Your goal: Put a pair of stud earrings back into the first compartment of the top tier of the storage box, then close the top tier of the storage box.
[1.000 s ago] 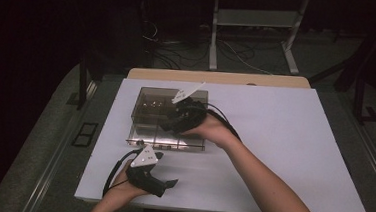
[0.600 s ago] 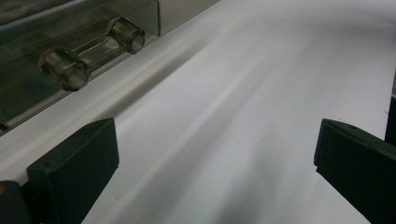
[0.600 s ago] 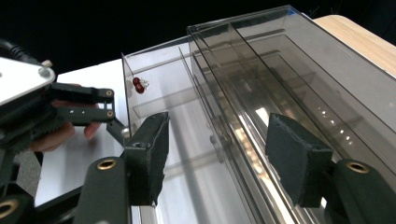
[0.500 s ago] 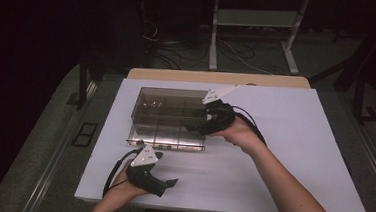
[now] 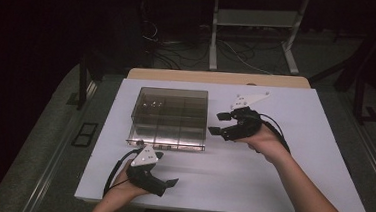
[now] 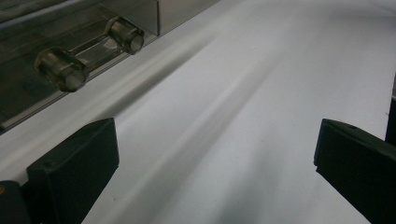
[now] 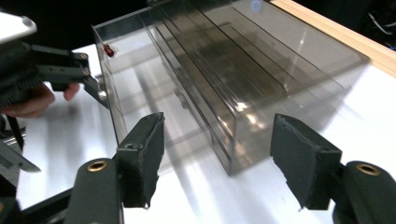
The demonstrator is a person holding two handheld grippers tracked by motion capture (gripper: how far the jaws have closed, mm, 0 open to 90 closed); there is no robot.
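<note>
A smoky clear plastic box (image 5: pixel 170 116) with small drawers stands on the white table top (image 5: pixel 250 185), left of centre. My right gripper (image 5: pixel 219 123) hovers just right of the box, open and empty, its jaws pointing at the box's side. In the right gripper view the jaws (image 7: pixel 219 154) frame a corner of the box (image 7: pixel 224 70). Near the front edge my left gripper (image 5: pixel 166 169) rests low, open and empty, just in front of the box. In the left gripper view the gripper (image 6: pixel 215 163) lies over bare table, with a clear drawer handle (image 6: pixel 88 51) at upper left.
A wooden strip (image 5: pixel 218 78) runs along the table's far edge. Behind it on the dark floor are cables and a white metal stand (image 5: pixel 253 35). White surface lies open to the right of the box and along the front.
My right gripper has moved from above the box to its right side and now faces the box. The left gripper has stayed put.
</note>
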